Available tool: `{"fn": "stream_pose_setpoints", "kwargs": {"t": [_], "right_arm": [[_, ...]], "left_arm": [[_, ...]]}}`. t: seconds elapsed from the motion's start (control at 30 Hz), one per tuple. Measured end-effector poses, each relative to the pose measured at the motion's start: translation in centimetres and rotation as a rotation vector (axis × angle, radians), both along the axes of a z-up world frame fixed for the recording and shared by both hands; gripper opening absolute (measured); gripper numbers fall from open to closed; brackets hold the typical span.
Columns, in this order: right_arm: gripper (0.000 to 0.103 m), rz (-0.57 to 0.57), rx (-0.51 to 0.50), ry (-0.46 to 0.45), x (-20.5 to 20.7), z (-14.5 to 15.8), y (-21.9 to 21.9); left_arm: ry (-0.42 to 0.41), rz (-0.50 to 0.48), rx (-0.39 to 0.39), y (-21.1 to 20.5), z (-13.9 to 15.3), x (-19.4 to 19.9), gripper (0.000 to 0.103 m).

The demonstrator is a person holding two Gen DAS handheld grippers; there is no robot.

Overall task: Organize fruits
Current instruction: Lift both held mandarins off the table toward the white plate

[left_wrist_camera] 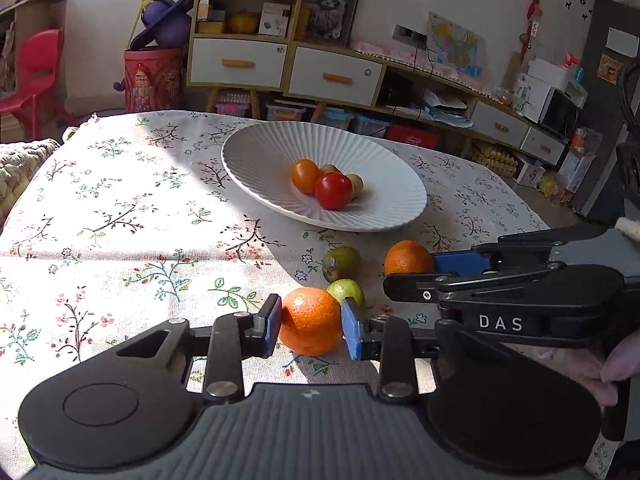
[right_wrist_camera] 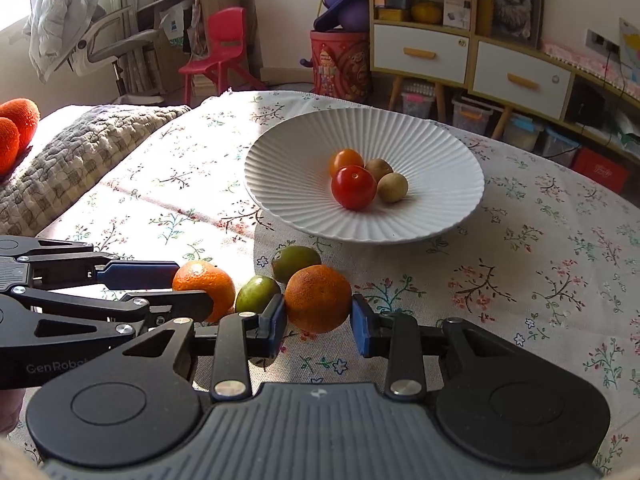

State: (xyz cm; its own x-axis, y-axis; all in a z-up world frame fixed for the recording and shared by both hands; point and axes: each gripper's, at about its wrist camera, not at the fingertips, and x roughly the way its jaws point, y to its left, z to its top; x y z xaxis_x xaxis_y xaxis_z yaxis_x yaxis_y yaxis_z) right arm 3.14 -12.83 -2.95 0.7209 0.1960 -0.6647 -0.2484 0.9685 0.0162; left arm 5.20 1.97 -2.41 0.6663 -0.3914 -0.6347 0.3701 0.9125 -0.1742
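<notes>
My left tongs (left_wrist_camera: pixel 310 322) sit low in the middle of the left view, with an orange (left_wrist_camera: pixel 311 321) between the two blue pads. Both pads seem to touch its sides, so I am squeezing it. The orange is round, so it has no long way to point. It sits on the flowery cloth (left_wrist_camera: pixel 120 216).

My right tongs (right_wrist_camera: pixel 319 318) are low in the middle of the right view. A second orange (right_wrist_camera: pixel 318 297) sits between their pads. The left pad is right against it, but I see a small gap on the right side, so these tongs are open around it (not squeezing).

Two green fruits lie just past the oranges. The near green fruit (right_wrist_camera: pixel 257 293) is egg-shaped, and its long way runs from lower left to upper right in the right view. The far green fruit (right_wrist_camera: pixel 296 263) lies the same slanted way, just behind it.

The white plate (right_wrist_camera: pixel 288 152) is in the middle of both views, farther back. In it are a red tomato (right_wrist_camera: pixel 353 187), an orange tomato (right_wrist_camera: pixel 346 161) behind it, and two small brown fruits (right_wrist_camera: pixel 392 187) on the right, all bunched together and touching.
</notes>
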Motion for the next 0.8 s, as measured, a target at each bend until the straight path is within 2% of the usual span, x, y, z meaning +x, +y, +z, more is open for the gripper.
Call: {"fn": "stream_pose_setpoints", "kwargs": {"t": [0.03, 0.1, 0.2, 0.27, 0.33, 0.57, 0.6, 0.67, 0.8], "right_arm": [[0.031, 0.002, 0.004, -0.005, 0.0, 0.2, 0.0], [0.031, 0.003, 0.012, -0.013, 0.1, 0.5, -0.2], [0.031, -0.003, 0.012, -0.007, 0.4, 0.3, -0.4], [0.031, -0.007, 0.006, 0.004, 0.6, -0.1, -0.5], [0.031, -0.010, 0.001, 0.013, 0.6, -0.4, -0.5], [0.031, -0.027, -0.008, 0.027, 0.7, -0.7, -0.9], [0.031, -0.029, -0.004, 0.029, 0.7, -0.8, -1.0], [0.031, -0.033, 0.000, 0.031, 0.7, -0.7, -1.2], [0.031, -0.032, -0.003, 0.028, 0.6, -0.7, -1.2]], "left_arm": [[-0.002, -0.008, 0.003, -0.1, 0.1, 0.1, 0.007], [-0.003, -0.032, 0.028, -0.5, 0.2, 0.3, 0.007], [-0.017, -0.031, 0.049, -0.8, 0.0, 0.3, 0.013], [-0.020, -0.026, 0.056, -1.0, -0.3, 0.4, 0.030], [-0.019, -0.025, 0.061, -1.0, -0.7, 0.6, 0.039], [0.039, -0.067, 0.055, -1.7, -1.3, 1.0, 0.038], [0.053, -0.072, 0.068, -1.9, -1.4, 1.0, 0.037], [0.067, -0.077, 0.076, -2.0, -1.8, 1.0, 0.026], [0.069, -0.062, 0.076, -1.8, -1.5, 0.9, 0.025]]}}
